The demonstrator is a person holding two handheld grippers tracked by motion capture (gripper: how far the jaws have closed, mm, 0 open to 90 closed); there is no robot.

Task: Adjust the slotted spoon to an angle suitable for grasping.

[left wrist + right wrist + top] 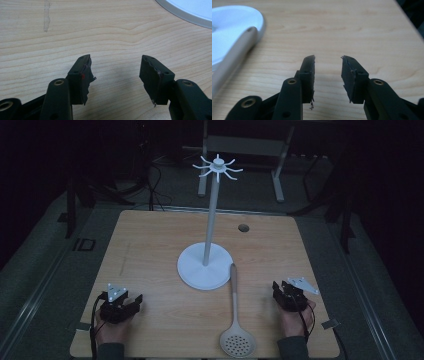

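The big spoon with holes (236,320) lies flat on the wooden table (150,235), between the two grippers and closer to the right one. Its round bowl sits near the table's front edge, and its long handle points away from the person. The tip of the handle (249,31) reaches the edge of the white stand's round foot (205,265); I cannot tell if the two really touch. There is a small hole in that tip, and it looks made for hanging. The white stand rises as a tall pole from the middle of the table, and at its top there is a ring of little hooks (218,168). So the spoon is probably waiting to be lifted and hung on one of those hooks. It lies with its handle free, which should make it easy to grab. The right gripper (328,61) rests low over bare wood, just to the side of the spoon, with its jaws apart and nothing between them. The left gripper (115,61) sits on the other side, well away from the spoon, also spread wide and empty. A hand holds each one near the front of the table. Both look ready to start, and the right one has the shorter way to go.
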